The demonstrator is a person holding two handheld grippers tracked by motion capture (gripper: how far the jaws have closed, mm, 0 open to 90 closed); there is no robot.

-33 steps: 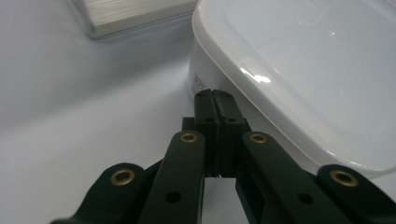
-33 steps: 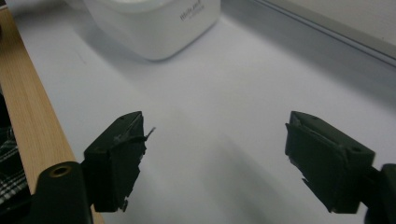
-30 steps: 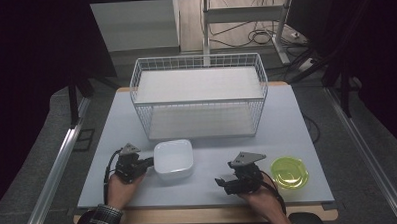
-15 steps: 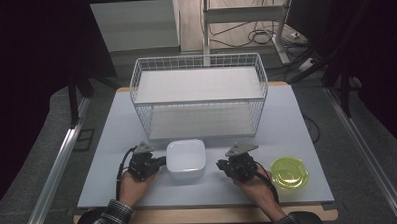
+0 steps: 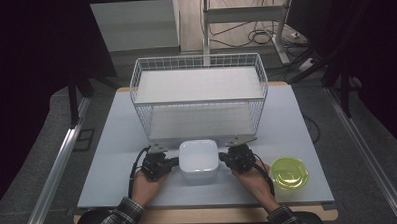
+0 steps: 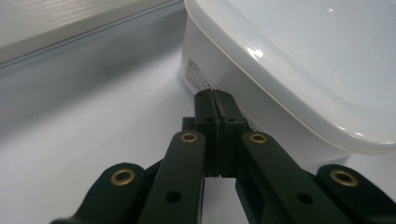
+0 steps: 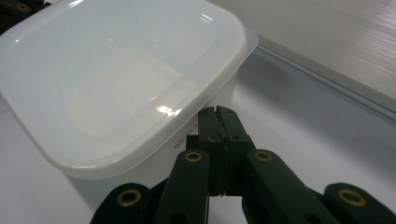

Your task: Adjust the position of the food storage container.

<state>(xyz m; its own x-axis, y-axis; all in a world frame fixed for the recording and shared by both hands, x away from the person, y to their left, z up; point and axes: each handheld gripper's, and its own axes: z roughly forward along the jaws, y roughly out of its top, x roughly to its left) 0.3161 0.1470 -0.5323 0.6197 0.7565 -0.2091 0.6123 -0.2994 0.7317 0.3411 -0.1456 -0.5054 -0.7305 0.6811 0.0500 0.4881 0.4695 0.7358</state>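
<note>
High view: both hand-held grippers, left (image 5: 171, 162) and right (image 5: 225, 158), jaws closed and empty, have pressed in against the white container (image 5: 198, 157).

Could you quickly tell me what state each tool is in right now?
Left tool: closed, empty, tips against the white square plastic container.
Right tool: closed, empty, tips under that container's rim.

Claw (image 6: 215, 95) with jaws pressed together, tips against the white lidded container's (image 6: 299, 60) side wall.
</note>
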